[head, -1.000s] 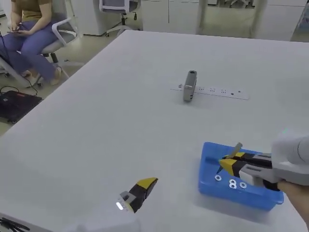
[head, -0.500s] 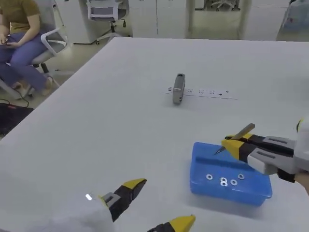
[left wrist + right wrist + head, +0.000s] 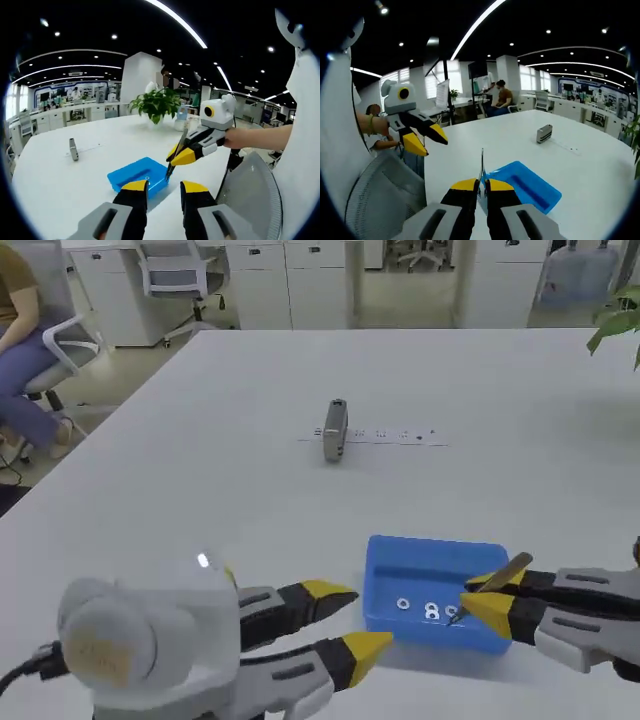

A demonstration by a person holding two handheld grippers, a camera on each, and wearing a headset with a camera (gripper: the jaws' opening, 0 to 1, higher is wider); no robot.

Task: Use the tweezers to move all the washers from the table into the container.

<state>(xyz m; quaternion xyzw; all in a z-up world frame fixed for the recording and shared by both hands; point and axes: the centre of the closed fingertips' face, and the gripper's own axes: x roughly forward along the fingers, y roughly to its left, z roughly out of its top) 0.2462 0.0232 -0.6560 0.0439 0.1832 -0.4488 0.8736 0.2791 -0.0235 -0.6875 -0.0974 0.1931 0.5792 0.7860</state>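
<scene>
At container [image 3: 440,546]: R gripper [image 3: 482,597] tight on tweezers [image 3: 510,569]

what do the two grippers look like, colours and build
Both match: the left gripper and right gripper have black and grey jaws capped with yellow tips, on white and grey plastic bodies. The left one has a rounded white housing, a small lit white light and a dark cable trailing from its rear.
</scene>
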